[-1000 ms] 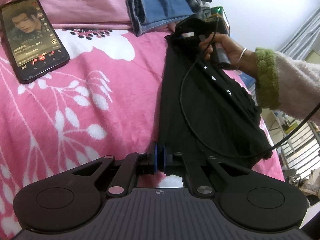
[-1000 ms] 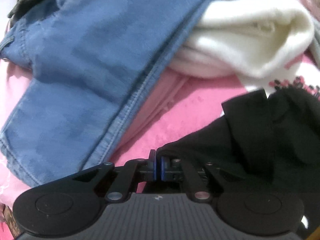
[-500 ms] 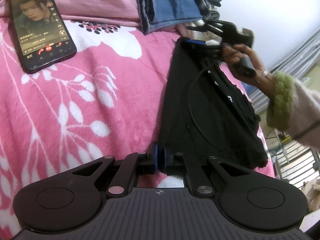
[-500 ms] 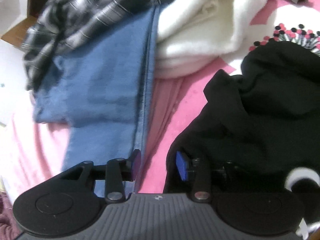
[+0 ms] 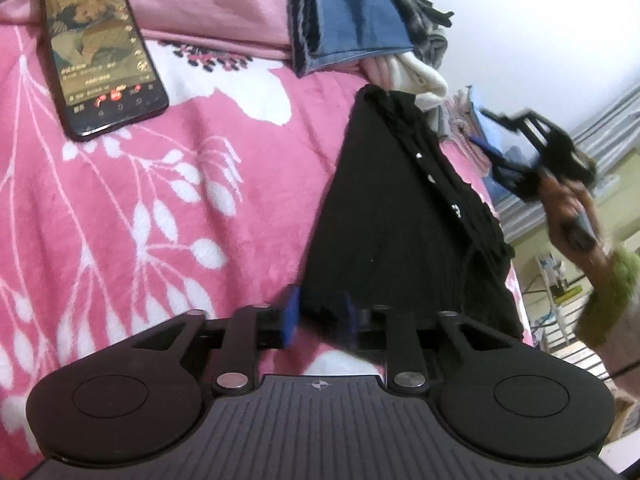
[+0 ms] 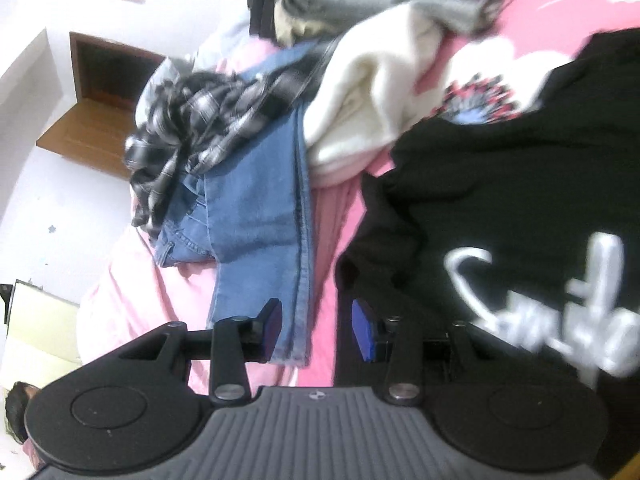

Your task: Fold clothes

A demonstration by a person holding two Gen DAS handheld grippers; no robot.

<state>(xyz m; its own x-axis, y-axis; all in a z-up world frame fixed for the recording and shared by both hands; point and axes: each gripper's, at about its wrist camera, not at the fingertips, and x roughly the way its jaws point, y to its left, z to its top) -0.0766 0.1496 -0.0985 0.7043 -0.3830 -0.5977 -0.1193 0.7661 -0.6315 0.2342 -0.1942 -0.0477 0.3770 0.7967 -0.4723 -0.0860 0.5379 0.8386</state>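
Long folded black garment point(image 5: 384, 216) on fleecy pink blanket point(image 5: 120, 220), left gripper point(image 5: 318, 316) fingers opening, right gripper point(image 6: 316, 330) fingers apart (both empty).

Both grippers let go of the black garment point(image 5: 392, 220): left gripper point(image 5: 318, 314) jaws opening, near hem loose between the pads. Right gripper point(image 5: 500, 136) open, swung off the far corner toward 3 o'clock, clear of the cloth — its view rolled, jeans point(image 6: 256, 216) now at 12 o'clock.

Pink bed point(image 5: 120, 208), phone point(image 5: 100, 48), black garment point(image 5: 384, 216), jeans point(image 5: 352, 28)
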